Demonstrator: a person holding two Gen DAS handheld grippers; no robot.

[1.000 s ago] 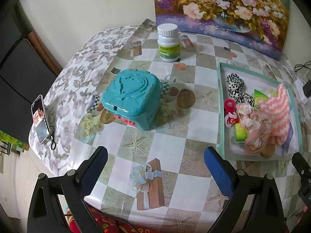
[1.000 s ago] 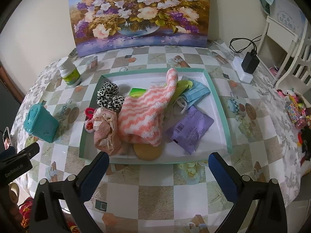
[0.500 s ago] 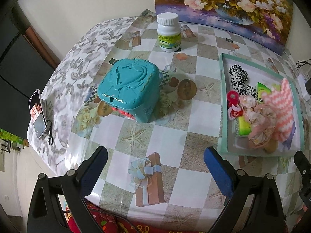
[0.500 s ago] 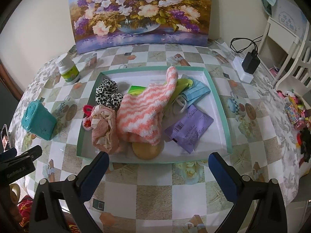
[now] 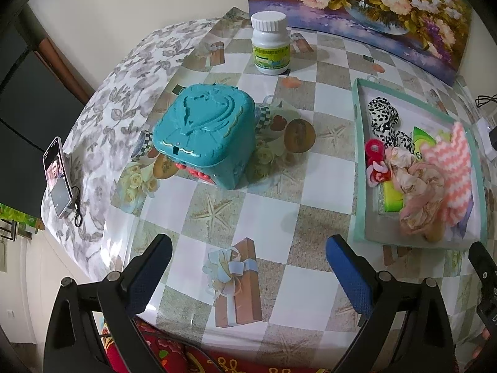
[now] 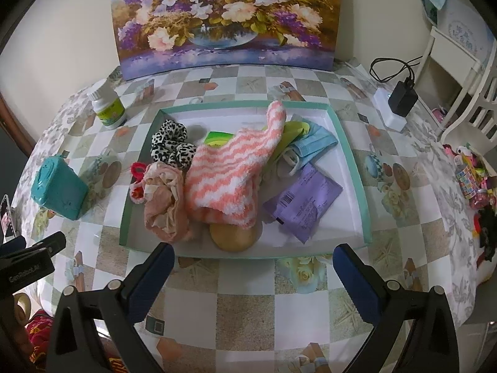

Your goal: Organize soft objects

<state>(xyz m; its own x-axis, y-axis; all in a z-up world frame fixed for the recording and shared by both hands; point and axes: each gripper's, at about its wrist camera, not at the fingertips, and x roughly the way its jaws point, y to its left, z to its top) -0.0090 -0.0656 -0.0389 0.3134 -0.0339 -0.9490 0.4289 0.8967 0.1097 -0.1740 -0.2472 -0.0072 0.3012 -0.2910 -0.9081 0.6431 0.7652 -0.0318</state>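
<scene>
Soft items all lie inside the tray point(image 6: 351, 168), a shallow white tray with a teal rim on the right half of the bench point(image 6: 236, 304). In it: the pink-and-white striped sock point(image 6: 236, 168) draped across the middle; a leopard-print scrunchie point(image 6: 170, 146) at the far left; a crumpled pink cloth point(image 6: 164, 205) at the near left; small red hair ties point(image 6: 136, 168) against the left wall; a blue face mask point(image 6: 313, 143) toward the far right; a purple packet point(image 6: 304, 202) at the near right; a tan round sponge point(image 6: 233, 236) at the near edge, partly under the sock; and green and yellow pieces half hidden beneath the sock.

No soft item shows on the bench outside the tray. The teal plastic box point(image 5: 205, 130) stands closed to the left of the tray, and a white pill bottle point(image 5: 270, 46) stands further off.

Judgement: the items are gathered but heaped and overlapping. This fits either a pile awaiting sorting or a collection already brought together; the pictures do not settle which.

The left gripper point(image 5: 248, 270) hovers over the near edge of the bench, aimed toward the teal box, jaws wide and empty. The right gripper point(image 6: 254, 276) hovers just short of the tray's near rim, facing the heap, jaws wide and empty. Neither touches anything.
</scene>
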